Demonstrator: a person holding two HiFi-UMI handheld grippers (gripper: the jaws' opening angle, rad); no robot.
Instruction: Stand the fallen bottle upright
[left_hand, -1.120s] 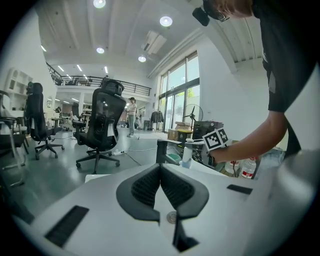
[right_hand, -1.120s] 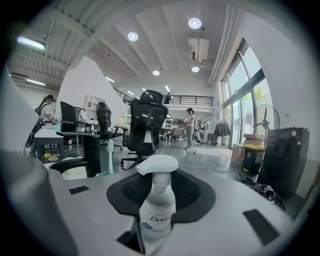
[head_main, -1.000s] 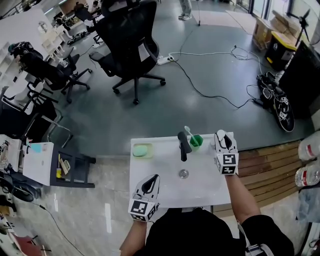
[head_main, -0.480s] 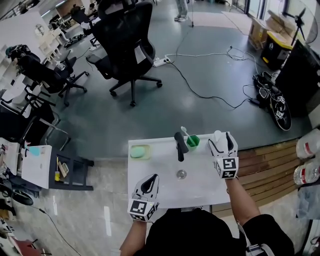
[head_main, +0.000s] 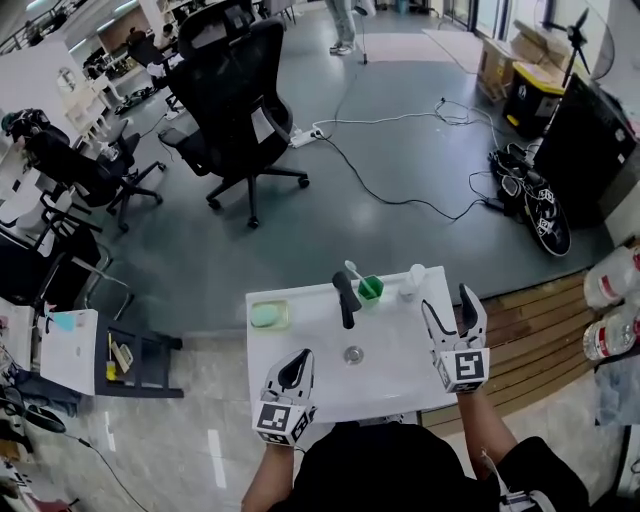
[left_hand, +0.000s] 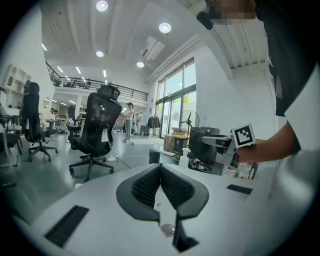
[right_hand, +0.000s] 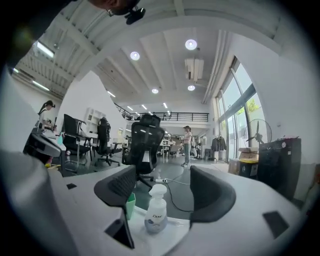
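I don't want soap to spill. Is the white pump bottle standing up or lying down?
Standing up. The bottle rests on its base with the pump on top; the right gripper is open and off it.

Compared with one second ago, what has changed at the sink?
The right gripper let go of the bottle and drew back toward the person, jaws open. The bottle stands upright. The left gripper stayed shut; the cup and tap stayed put.

Counted one white sink (head_main: 400, 372), one black faucet (head_main: 346, 298), one drain (head_main: 352, 354), one pump bottle (head_main: 413, 282), one green cup (head_main: 371, 288), one toothbrush (head_main: 355, 273), one green soap dish (head_main: 268, 315). Two grippers: left gripper (head_main: 297, 366), right gripper (head_main: 448, 303). Two water jugs (head_main: 612, 288). Office chairs (head_main: 235, 95): at least three, exact count was unclear.
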